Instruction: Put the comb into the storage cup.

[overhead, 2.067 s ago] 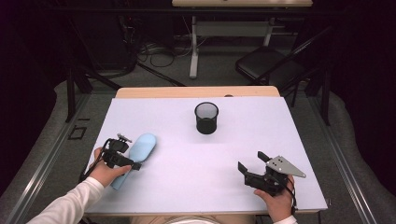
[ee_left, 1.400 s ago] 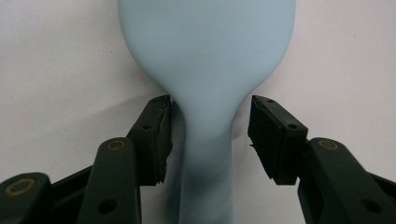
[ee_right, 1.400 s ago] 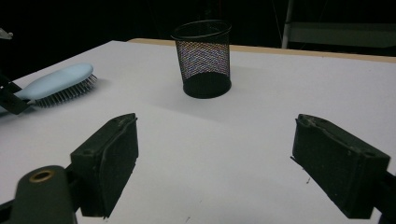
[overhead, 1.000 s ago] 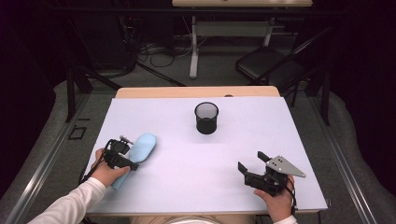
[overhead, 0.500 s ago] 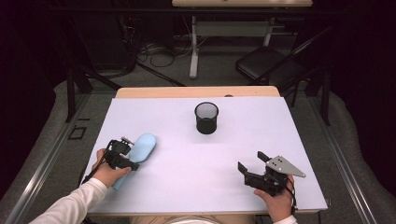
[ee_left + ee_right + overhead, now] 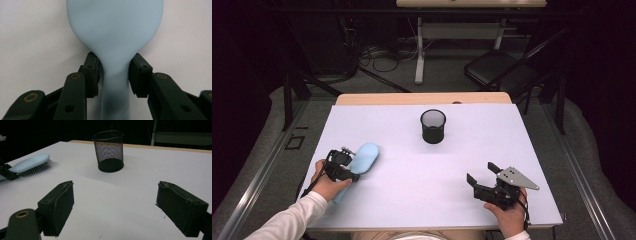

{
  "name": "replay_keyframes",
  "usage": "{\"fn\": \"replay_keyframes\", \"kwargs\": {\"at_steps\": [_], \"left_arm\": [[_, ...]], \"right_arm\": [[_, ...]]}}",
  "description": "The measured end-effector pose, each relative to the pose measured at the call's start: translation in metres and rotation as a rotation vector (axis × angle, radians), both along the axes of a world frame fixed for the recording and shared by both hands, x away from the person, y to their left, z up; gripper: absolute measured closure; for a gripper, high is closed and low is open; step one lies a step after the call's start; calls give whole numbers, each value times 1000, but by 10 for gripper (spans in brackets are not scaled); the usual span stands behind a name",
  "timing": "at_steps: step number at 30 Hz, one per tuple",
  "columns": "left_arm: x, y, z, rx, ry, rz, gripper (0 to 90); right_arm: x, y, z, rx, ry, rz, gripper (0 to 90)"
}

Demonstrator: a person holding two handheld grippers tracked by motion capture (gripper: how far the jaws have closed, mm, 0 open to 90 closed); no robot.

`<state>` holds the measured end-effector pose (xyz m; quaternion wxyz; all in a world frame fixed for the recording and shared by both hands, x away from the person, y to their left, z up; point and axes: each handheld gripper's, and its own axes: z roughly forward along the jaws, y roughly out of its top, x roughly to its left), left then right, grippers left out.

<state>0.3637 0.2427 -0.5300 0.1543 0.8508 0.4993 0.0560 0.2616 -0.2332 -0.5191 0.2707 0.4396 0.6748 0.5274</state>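
Black left gripper (image 6: 346, 161) and right gripper (image 6: 479, 176), brass rivets, grey triangular plate, one white sleeve (image 6: 292, 220)

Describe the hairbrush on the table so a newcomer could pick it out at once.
Start at the white table, then look from the black mesh cup near its far middle towards the near left corner. There lies the hairbrush, bristles down, its handle between the jaws of the left tool, which have just been closing. It is the one pale blue thing there, with an oval head.
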Motion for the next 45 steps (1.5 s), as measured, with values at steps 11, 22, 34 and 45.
{"fn": "replay_keyframes", "kwargs": {"at_steps": [11,22,34,45], "left_arm": [[-2,0,0,19,-13,-16,662],[-4,3,-1,2,-28,-14,683],[-5,7,-1,-25,-26,-5,693],[-6,9,-1,-52,-21,10,695]], "right_arm": [[0,0,0,3,3,0,143],[1,0,-1,0,5,1,143],[1,0,-1,1,9,-1,143],[1,0,-1,-1,9,-1,143]]}}
